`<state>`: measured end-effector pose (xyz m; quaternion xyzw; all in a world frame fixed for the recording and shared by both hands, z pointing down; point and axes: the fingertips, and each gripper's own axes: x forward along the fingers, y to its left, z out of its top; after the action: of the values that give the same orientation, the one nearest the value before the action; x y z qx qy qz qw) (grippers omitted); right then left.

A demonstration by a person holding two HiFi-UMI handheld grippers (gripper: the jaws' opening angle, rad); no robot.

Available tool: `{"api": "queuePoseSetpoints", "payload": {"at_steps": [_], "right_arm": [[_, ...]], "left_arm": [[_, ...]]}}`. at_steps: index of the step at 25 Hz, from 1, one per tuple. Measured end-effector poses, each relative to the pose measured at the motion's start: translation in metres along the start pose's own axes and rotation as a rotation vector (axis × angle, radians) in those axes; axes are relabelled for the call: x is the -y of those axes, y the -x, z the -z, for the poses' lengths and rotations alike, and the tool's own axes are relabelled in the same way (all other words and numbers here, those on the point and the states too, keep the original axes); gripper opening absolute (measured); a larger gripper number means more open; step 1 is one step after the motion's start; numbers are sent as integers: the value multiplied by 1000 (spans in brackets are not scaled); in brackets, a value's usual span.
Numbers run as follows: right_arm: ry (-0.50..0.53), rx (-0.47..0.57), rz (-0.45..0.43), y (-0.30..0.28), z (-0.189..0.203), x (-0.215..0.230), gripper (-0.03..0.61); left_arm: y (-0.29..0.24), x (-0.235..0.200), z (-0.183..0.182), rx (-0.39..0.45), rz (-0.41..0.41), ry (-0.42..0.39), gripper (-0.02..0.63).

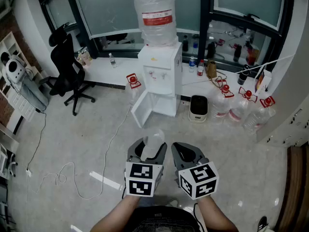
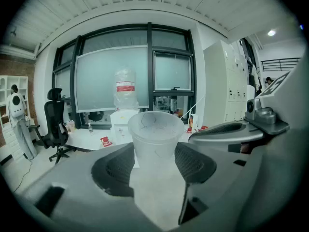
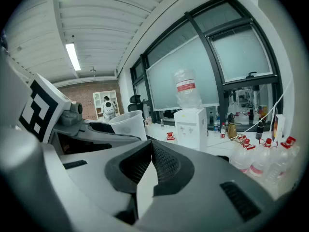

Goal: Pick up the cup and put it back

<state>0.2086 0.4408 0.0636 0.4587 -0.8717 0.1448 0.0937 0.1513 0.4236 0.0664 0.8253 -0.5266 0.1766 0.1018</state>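
Pads (image 2: 116, 166): ribbed, dark, one on each side of the cup (image 2: 155, 134), both pressing its lower wall.
Left gripper (image 1: 147, 151): jaws spread wide and clamped on the cup, marker cube at the back, pointing a bit downward toward the water dispenser (image 1: 159, 76).
Cup: translucent plastic, upright, rim up, looks empty; held off the floor (image 1: 72, 144) between the left jaws, its upper half sticking out above them.
Right gripper (image 3: 148, 149): jaws closed tip to tip, nothing between them; just beside the left gripper on its right, also tilted slightly down.
Arms: both forearms come in from the bottom edge of the head view, grippers side by side, close but apart.
Water dispenser: white, straight ahead of the grippers, against the window ledge (image 1: 104, 71); lower door (image 1: 140, 111) swung open to the left.
Jug (image 1: 155, 16): big clear one with a red label, upside down on top of the dispenser.
Bin (image 1: 198, 108): small, white, dark top, on the floor just right of the dispenser.
Bottles (image 1: 241, 108): several clear large ones with red caps, on the floor right of the bin.
Chair (image 1: 65, 71): black office chair, well left of the dispenser, beside the ledge.
Cable (image 1: 63, 175): thin white one looping over the floor at left.
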Motion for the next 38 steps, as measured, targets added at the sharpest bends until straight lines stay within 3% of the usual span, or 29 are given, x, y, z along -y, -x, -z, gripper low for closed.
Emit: {"api": "queuePoseSetpoints", "payload": {"at_steps": [9, 17, 25, 38], "right_arm": [[-21, -17, -5, 2, 6, 12, 21], [-29, -43, 26, -25, 9, 23, 21], [-43, -96, 66, -91, 6, 37, 21], [-40, -133, 136, -211, -39, 28, 21]], "left_arm": [[-10, 5, 0, 1, 0, 3, 265], [-38, -15, 3, -5, 22, 33, 265], [-89, -65, 3, -23, 57, 60, 265], [-151, -162, -18, -41, 156, 63, 265]]}}
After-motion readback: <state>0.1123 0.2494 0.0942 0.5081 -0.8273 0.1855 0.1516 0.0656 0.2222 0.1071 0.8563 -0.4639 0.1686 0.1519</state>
